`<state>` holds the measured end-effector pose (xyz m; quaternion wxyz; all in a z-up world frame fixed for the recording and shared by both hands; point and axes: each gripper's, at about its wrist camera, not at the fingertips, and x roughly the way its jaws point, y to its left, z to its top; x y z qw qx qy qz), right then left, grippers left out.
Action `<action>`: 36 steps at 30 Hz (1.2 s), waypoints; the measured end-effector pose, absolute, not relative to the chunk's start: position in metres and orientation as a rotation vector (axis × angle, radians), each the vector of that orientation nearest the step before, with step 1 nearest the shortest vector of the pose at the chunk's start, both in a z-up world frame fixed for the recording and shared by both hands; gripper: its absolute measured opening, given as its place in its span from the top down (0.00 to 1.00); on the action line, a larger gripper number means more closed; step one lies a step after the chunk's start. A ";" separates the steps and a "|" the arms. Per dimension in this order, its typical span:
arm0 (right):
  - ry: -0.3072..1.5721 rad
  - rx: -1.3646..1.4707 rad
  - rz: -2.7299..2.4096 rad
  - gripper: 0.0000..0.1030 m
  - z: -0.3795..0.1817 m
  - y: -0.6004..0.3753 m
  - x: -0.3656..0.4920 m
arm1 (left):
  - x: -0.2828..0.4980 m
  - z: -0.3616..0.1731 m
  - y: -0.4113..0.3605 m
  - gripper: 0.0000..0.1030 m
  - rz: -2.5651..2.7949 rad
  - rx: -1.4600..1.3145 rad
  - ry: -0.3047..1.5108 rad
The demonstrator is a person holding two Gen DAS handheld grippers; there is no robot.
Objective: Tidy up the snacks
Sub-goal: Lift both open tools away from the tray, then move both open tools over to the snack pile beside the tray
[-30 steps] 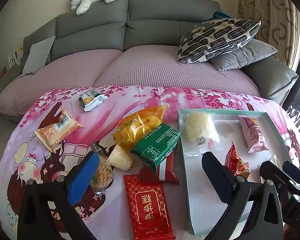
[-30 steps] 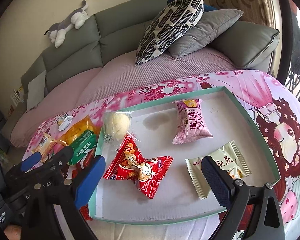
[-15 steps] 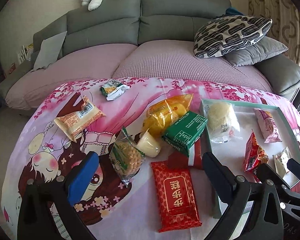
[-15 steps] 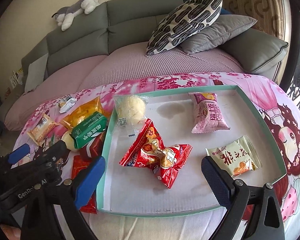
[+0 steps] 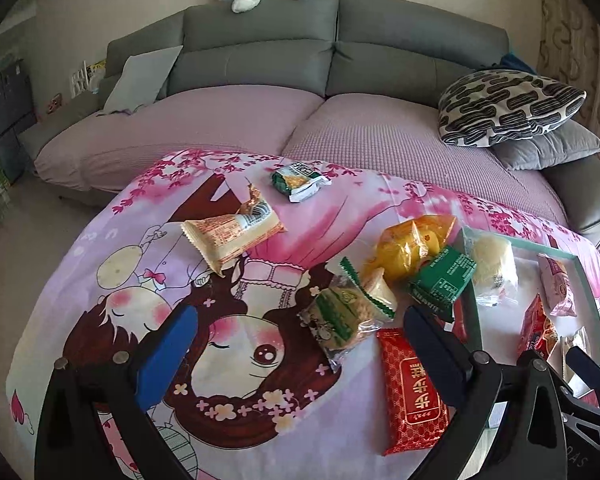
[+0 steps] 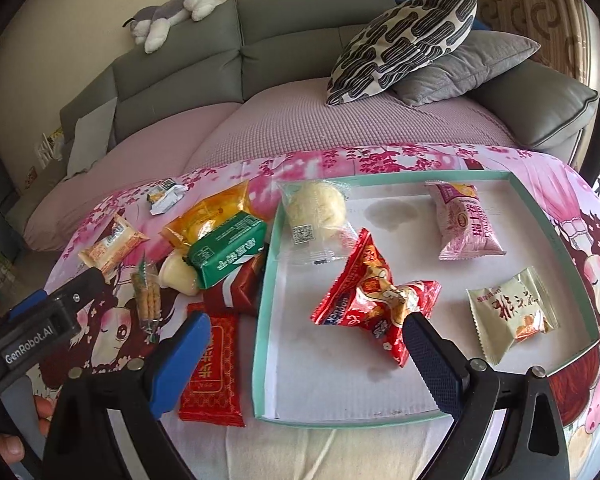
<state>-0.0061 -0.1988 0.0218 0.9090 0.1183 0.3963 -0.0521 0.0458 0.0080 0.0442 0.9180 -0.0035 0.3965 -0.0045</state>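
1. Sorting partly done: tray holds four snacks — clear-wrapped bun, pink packet, red twist bag, cream packet.
2. Left of the tray, loose on the cloth: red flat pack, green box, yellow bag, biscuit bag, orange wafer pack, small green packet; more are partly hidden.
3. Left gripper spread wide, empty, above the cloth left of the tray.
4. Right gripper likewise agape, empty, over the tray's near-left corner.
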 end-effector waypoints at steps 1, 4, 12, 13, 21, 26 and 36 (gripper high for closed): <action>0.817 0.240 -0.099 0.04 0.022 -0.194 -0.005 | 0.046 0.044 0.013 0.00 -0.002 -0.011 0.816; 0.815 0.232 -0.059 0.04 0.022 -0.178 -0.002 | 0.045 0.046 0.028 0.00 0.026 -0.024 0.812; 0.838 0.186 0.024 0.04 0.014 -0.137 0.005 | 0.045 0.044 0.072 0.00 0.123 -0.093 0.814; 0.840 0.183 0.032 0.04 0.012 -0.134 0.006 | 0.045 0.043 0.076 0.00 0.128 -0.101 0.818; 0.882 0.165 0.074 0.08 -0.003 -0.116 0.013 | 0.051 0.031 0.083 0.00 0.126 -0.132 0.855; 0.928 0.153 0.086 0.18 -0.016 -0.110 0.018 | 0.060 0.020 0.079 0.00 0.101 -0.161 0.896; 0.971 0.136 0.080 0.33 -0.028 -0.110 0.026 | 0.074 0.010 0.056 0.00 0.009 -0.187 0.936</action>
